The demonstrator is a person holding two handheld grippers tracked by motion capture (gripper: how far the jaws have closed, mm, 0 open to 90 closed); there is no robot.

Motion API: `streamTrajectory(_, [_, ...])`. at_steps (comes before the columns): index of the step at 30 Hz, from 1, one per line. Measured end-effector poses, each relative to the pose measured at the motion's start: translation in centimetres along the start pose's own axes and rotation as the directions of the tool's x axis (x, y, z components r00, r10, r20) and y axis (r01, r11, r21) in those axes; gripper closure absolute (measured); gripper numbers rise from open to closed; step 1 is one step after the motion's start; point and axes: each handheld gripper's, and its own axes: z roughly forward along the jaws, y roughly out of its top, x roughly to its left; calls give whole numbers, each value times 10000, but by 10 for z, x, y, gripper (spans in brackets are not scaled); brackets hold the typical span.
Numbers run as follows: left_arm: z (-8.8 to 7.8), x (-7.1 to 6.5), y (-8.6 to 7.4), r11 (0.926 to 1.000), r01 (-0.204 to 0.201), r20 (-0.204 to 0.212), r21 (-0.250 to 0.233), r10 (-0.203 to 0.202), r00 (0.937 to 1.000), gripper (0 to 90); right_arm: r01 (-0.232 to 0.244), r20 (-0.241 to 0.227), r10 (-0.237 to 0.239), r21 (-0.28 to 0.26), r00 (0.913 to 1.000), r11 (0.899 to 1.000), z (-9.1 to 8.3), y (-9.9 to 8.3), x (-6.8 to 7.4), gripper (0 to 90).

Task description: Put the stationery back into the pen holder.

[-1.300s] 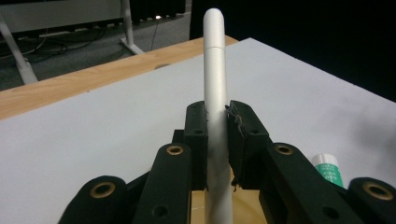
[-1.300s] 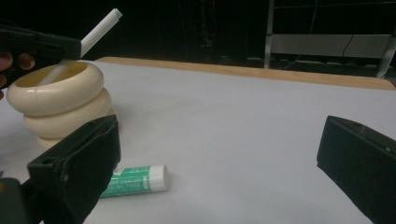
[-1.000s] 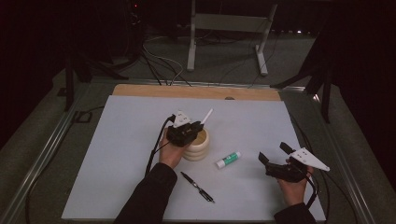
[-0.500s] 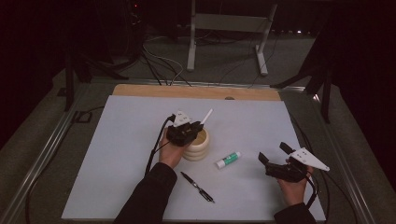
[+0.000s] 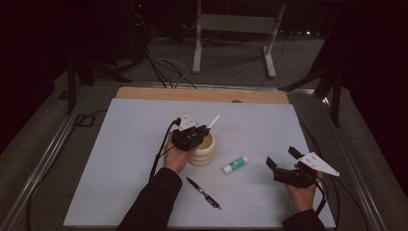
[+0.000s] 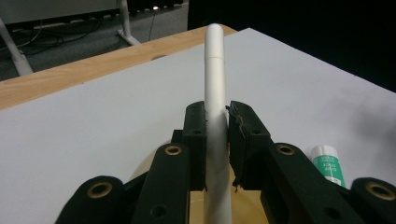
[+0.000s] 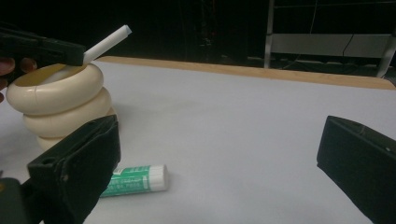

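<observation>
Nothing has moved since a second ago: my left gripper (image 6: pixel 215 126) still clamps the white pen (image 6: pixel 215 79) over the holder (image 5: pixel 204 149).
Right gripper (image 5: pixel 285 162) idles wide, glue stick (image 5: pixel 235 164) lying ahead-left; the drop-in is still pending, I judge.

the left gripper (image 5: pixel 204 129) sits at mid-table, carried by the left hand (image 5: pixel 177 156), whose dark-sleeved forearm enters from the bottom edge and angles up and to the right. its jaws are clamped together on a thin white stick (image 6: pixel 215 93), which passes between the pads (image 6: pixel 195 135). the right gripper (image 5: pixel 281 161) is held low at the right side by the right hand (image 5: pixel 302 192), pointing left, jaws spread wide with nothing between them.
</observation>
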Motion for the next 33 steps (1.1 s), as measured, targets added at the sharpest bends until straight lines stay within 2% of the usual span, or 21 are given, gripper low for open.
streamTrajectory(10, [-3, 1, 0, 9997, -123, -37, 189, 124, 9999, 780, 4, 5, -4, 13, 10000, 10000, 0, 0, 0, 2])
streamTrajectory(17, [-4, -1, -1, 9986, -357, -46, 398, 359, 9993, 779, 4, 8, -4, 20, 10000, 10000, 0, 0, 0, 2])
streamTrajectory(22, [-5, 0, -1, 9988, -303, -58, 372, 305, 9995, 692, 10, 8, -10, 23, 10000, 10000, 0, 0, 0, 2])
streamTrajectory(27, [-8, 3, 1, 9998, 4, 1, 187, -4, 10000, 539, 3, 9, -3, 11, 10000, 10000, 0, 0, 0, 2])
streamTrajectory(32, [-11, 6, 2, 9995, 226, -270, 235, -220, 9994, 332, 1, 4, -1, 7, 10000, 10000, 0, 0, 0, 2])
streamTrajectory(33, [-13, 8, 2, 9987, 481, -441, 180, -473, 9979, 332, -1, 3, 1, 9, 10000, 10000, 0, 0, 0, 2])
